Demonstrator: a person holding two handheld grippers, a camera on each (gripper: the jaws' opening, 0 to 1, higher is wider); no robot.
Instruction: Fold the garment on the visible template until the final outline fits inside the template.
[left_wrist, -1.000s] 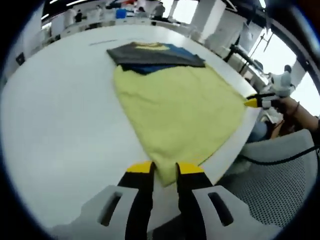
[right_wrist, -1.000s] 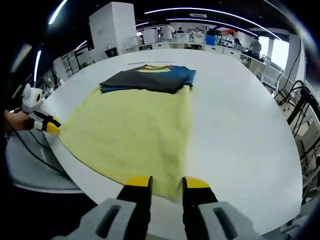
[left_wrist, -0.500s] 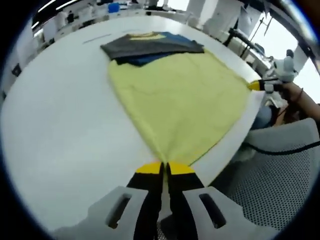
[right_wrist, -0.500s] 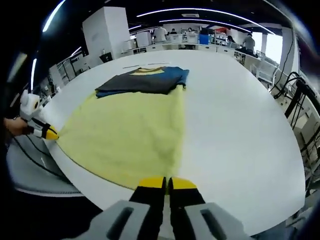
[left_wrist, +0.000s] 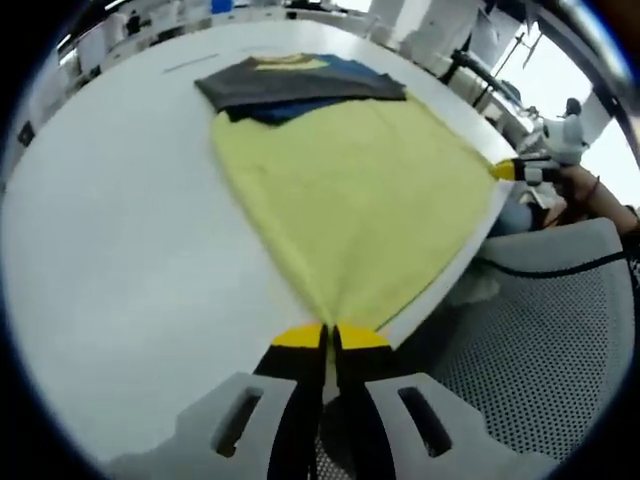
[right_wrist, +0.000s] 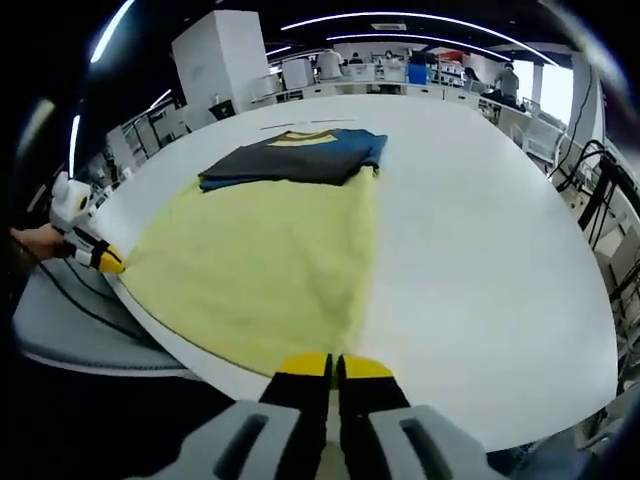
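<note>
A yellow garment (left_wrist: 350, 190) lies spread flat on the white table (left_wrist: 120, 230), reaching to the near edge. My left gripper (left_wrist: 328, 336) is shut on one near corner, which is drawn to a taut point. My right gripper (right_wrist: 335, 365) is shut on the other near corner of the same yellow garment (right_wrist: 270, 260). The right gripper (left_wrist: 520, 170) also shows at the right of the left gripper view, and the left gripper (right_wrist: 100, 258) at the left of the right gripper view. A folded dark grey and blue garment (left_wrist: 290, 85) lies over the yellow garment's far end.
A grey mesh chair (left_wrist: 530, 340) stands just off the table edge, under the cloth corners. A person's hand (left_wrist: 590, 195) holds the right gripper. Bare white table (right_wrist: 480, 260) stretches to the right of the garment. Benches and people stand far behind.
Both grippers stood open around the near corners one second ago and have since shut on them. The corners are now drawn tighter toward the table edge.
</note>
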